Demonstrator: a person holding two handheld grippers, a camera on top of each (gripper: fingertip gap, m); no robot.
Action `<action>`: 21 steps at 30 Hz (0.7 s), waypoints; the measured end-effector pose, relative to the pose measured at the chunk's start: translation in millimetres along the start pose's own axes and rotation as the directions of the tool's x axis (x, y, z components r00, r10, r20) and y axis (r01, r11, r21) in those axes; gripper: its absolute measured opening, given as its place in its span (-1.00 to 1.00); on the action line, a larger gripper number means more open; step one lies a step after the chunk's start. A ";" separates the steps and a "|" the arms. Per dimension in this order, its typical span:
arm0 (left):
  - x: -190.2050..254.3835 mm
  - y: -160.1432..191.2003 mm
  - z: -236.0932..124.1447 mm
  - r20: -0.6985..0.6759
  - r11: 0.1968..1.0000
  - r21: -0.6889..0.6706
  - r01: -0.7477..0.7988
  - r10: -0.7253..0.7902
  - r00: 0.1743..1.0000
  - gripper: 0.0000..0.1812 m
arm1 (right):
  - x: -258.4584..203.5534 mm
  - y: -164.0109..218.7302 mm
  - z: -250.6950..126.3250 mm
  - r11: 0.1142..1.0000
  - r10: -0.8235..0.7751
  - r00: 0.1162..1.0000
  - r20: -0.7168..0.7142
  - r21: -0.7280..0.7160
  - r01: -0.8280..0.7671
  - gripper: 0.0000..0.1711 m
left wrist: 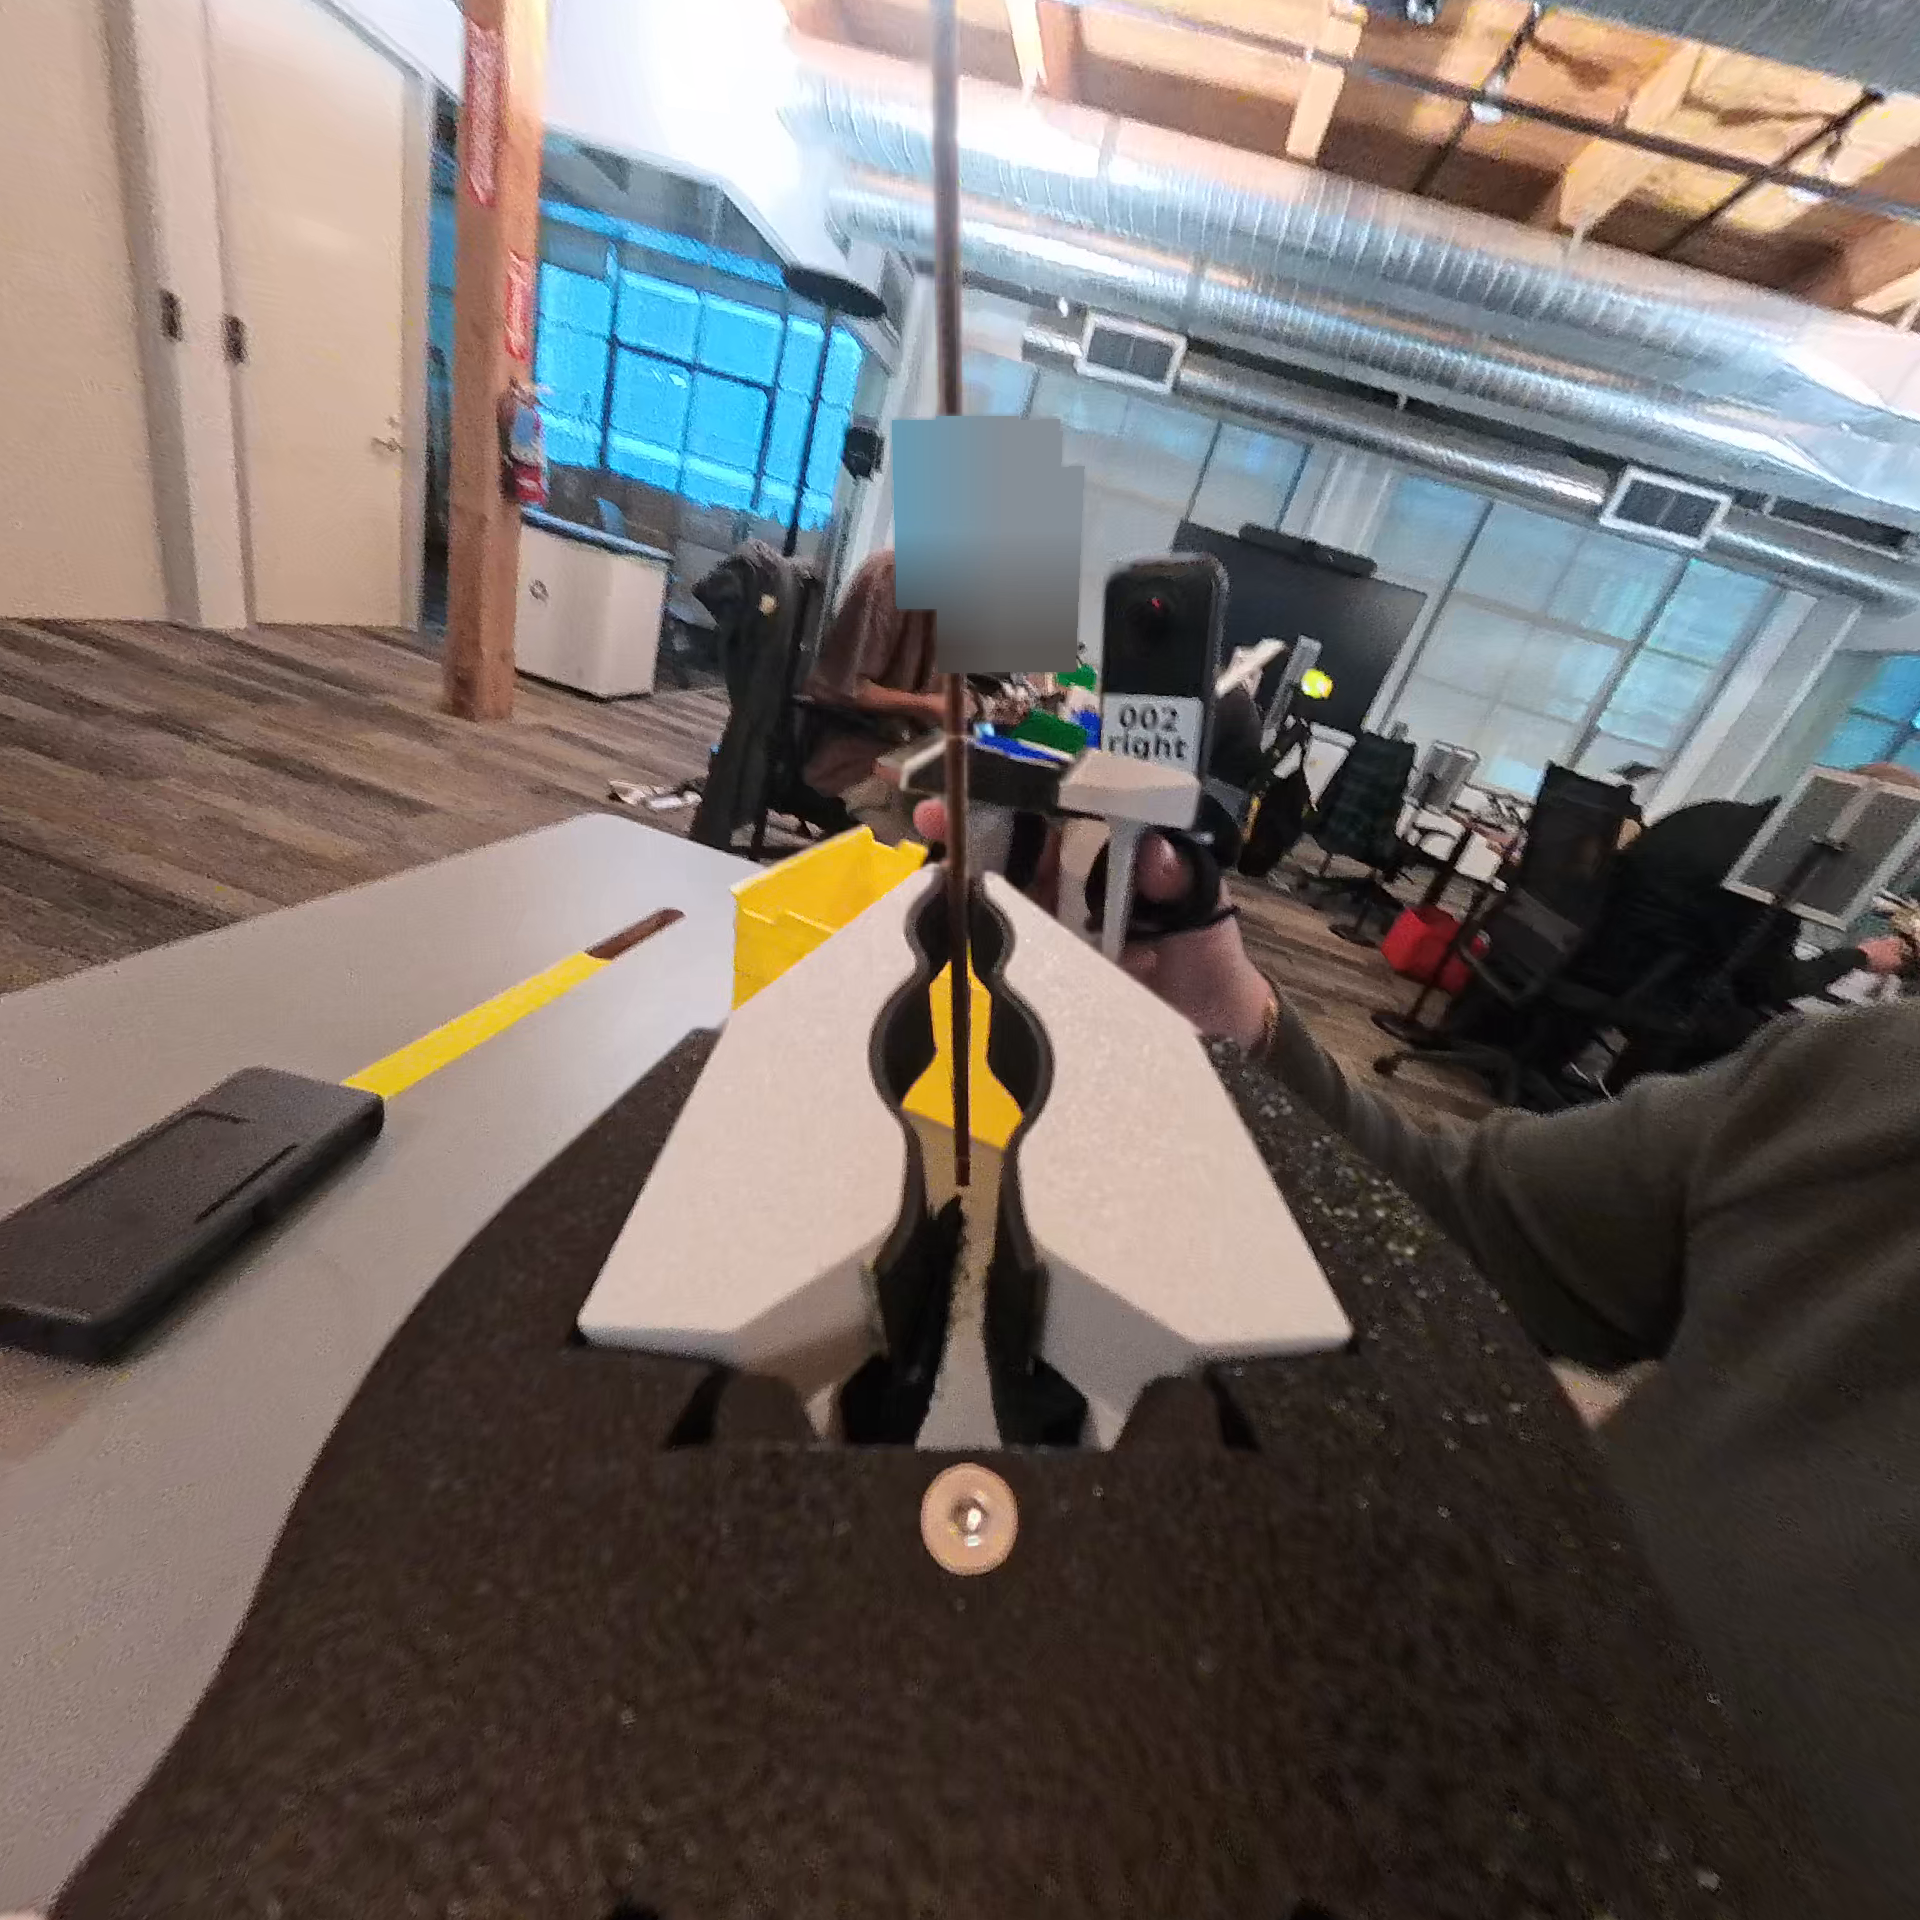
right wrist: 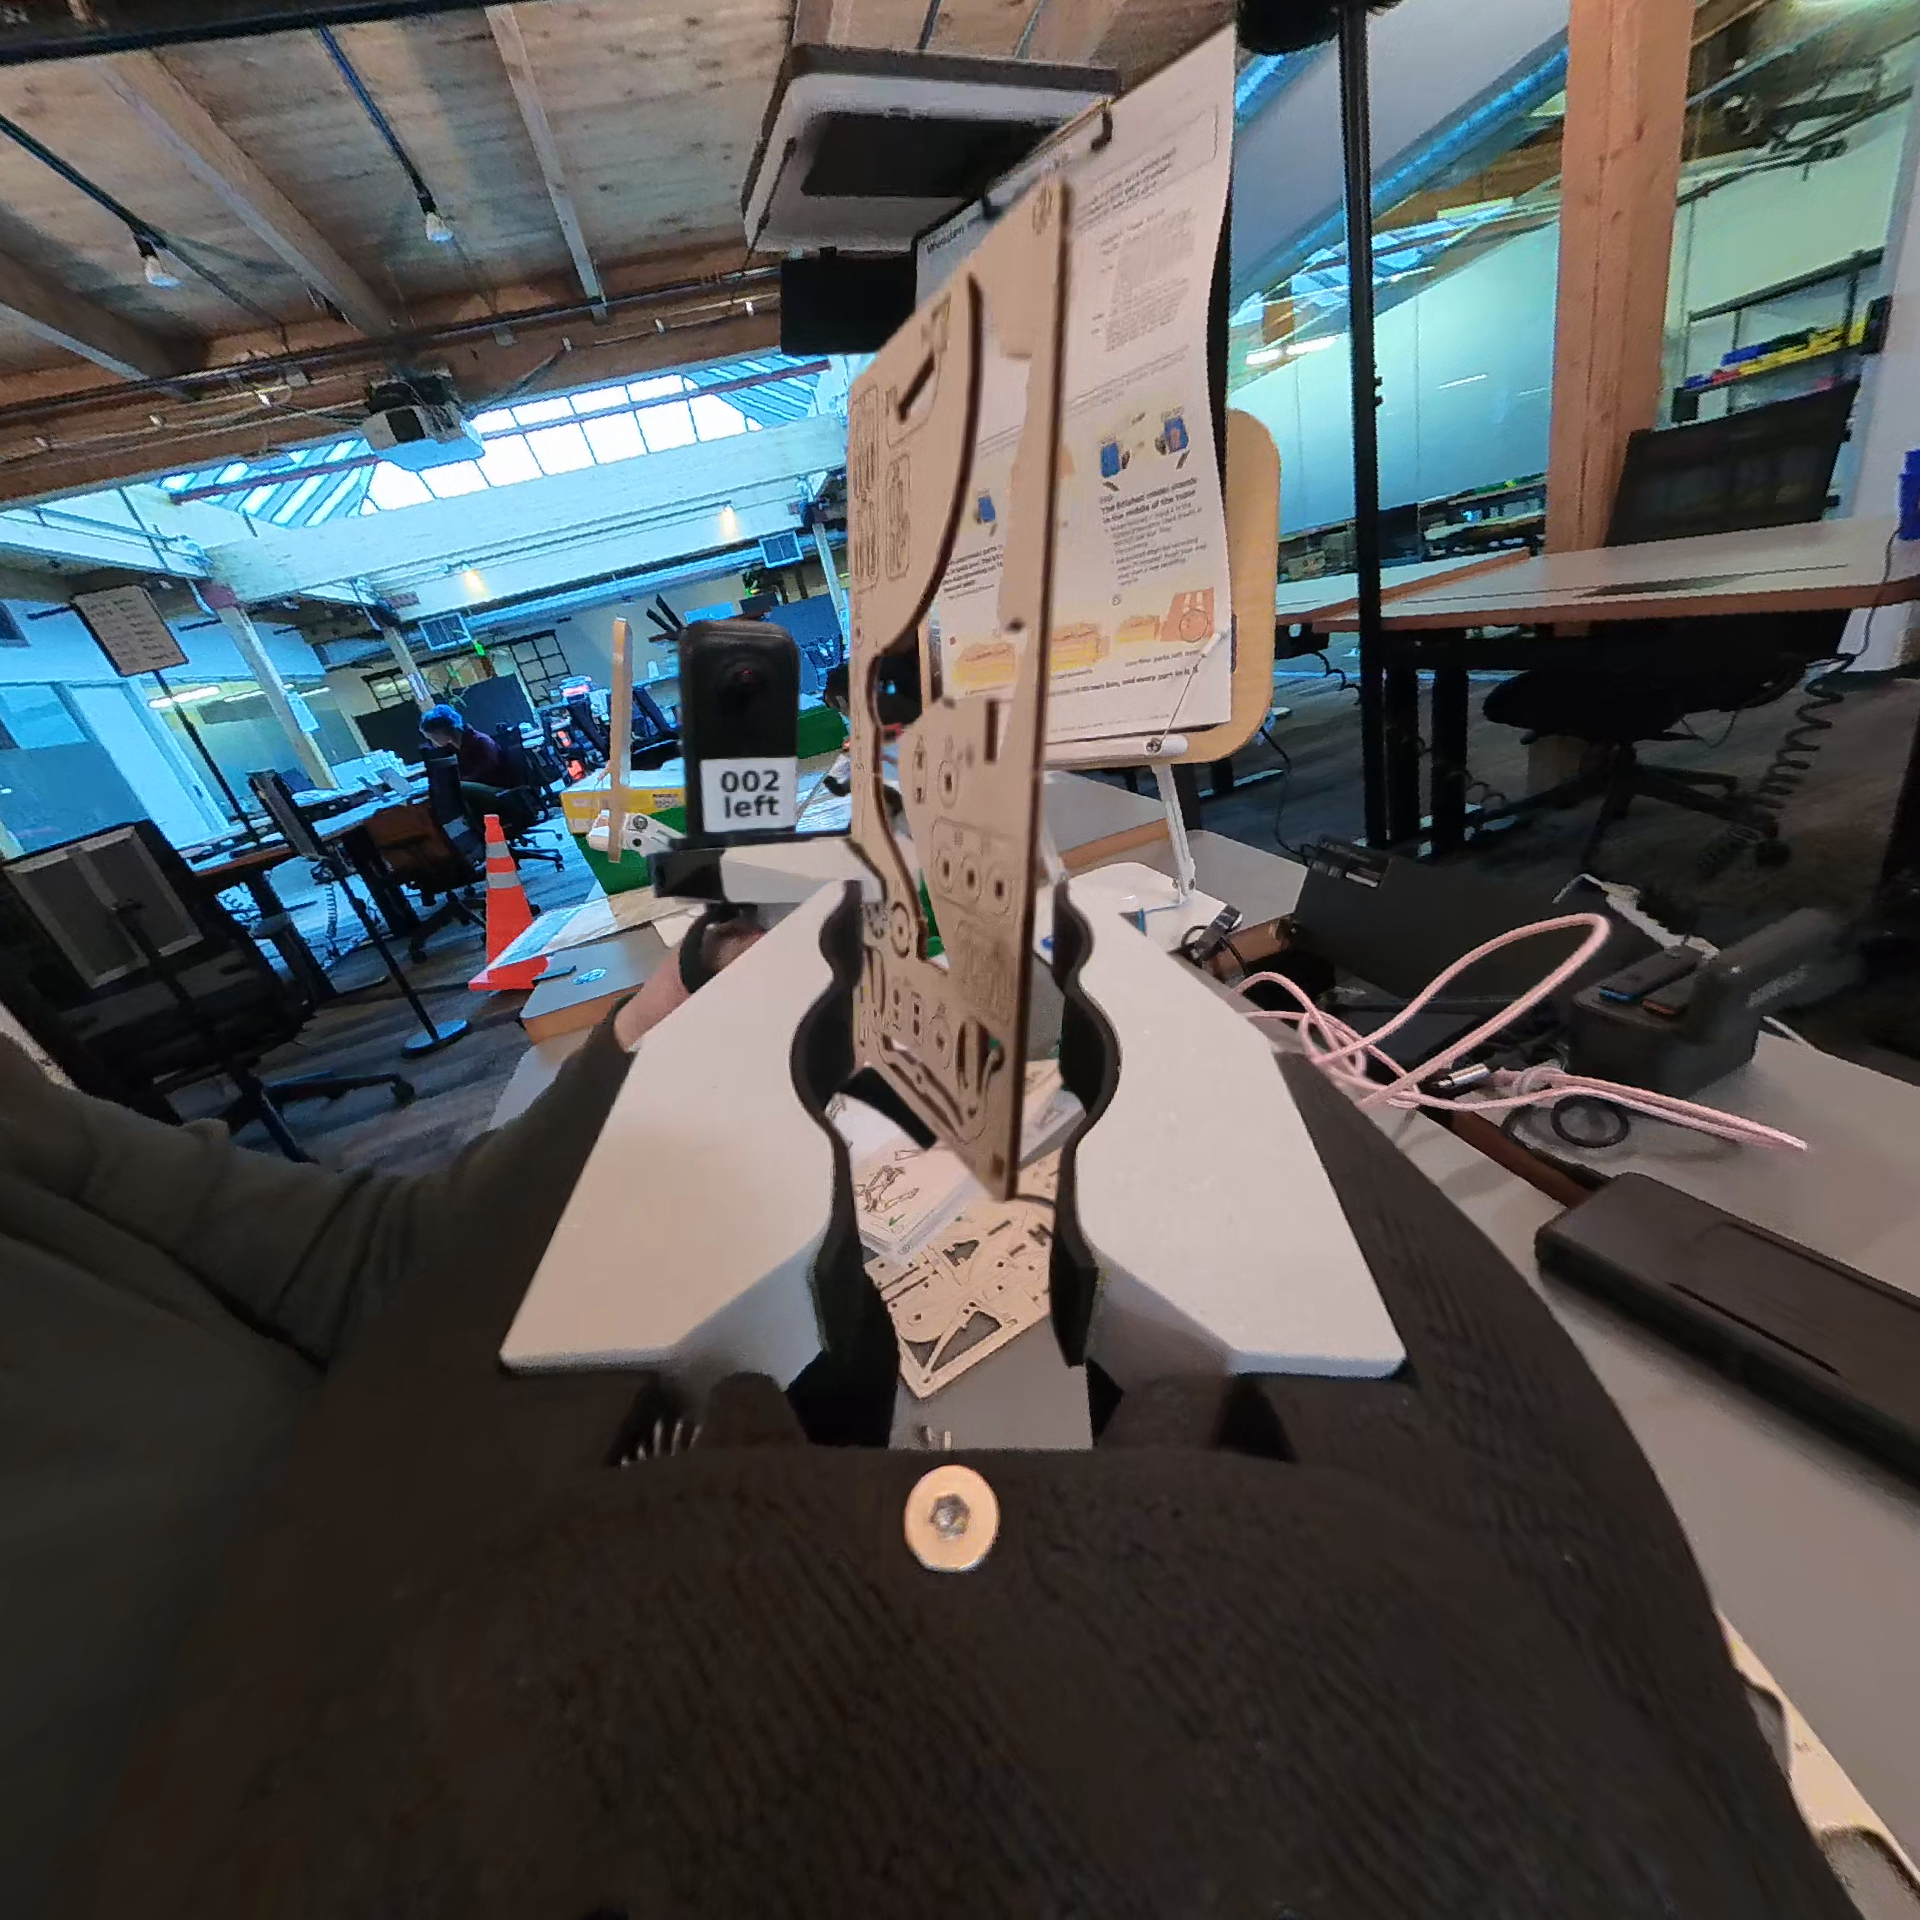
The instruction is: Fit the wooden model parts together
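Upright, the wooden sheet sits pinched in the left tongs (right tongs spread).

A white label with dark print is sitting low on the front of a black camera in the left wrist view, and a second white label is sitting the same way on another black camera in the right wrist view. A printed instruction sheet is hanging on a stand behind the wooden parts sheet, which is carrying small engraved marks. Red signs are running down a wooden post, and a printed leaflet is lying on the grey table, their writing too blurred to make out.
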State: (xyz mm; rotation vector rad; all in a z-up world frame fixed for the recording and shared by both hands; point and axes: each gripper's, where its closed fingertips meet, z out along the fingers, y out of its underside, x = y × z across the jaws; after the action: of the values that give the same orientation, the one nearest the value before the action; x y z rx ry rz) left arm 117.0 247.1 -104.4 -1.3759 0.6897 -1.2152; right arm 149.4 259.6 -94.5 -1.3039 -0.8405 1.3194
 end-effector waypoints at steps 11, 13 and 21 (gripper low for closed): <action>-32.8 -6.6 -27.9 0.217 0.999 -0.030 0.019 -0.012 0.976 -0.55 | 38.0 37.5 -7.9 0.949 0.286 0.957 -0.043 -0.129 -0.289 -0.99; -42.0 -11.8 -48.1 0.328 0.999 -0.027 -0.018 0.025 0.944 -0.44 | 54.7 68.7 -8.9 0.896 0.372 0.922 -0.104 -0.218 -0.386 -0.99; 20.2 120.2 -92.0 0.155 0.791 -0.589 -0.167 0.314 0.937 -0.37 | 84.4 151.8 -7.6 0.732 0.469 0.837 -0.281 -0.406 -0.547 -0.84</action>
State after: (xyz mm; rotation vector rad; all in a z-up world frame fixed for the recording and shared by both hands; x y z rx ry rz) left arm 65.9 171.4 -226.8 -1.8239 1.0703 -0.6256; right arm 139.2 308.7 -261.0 -2.1248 -0.7373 1.4470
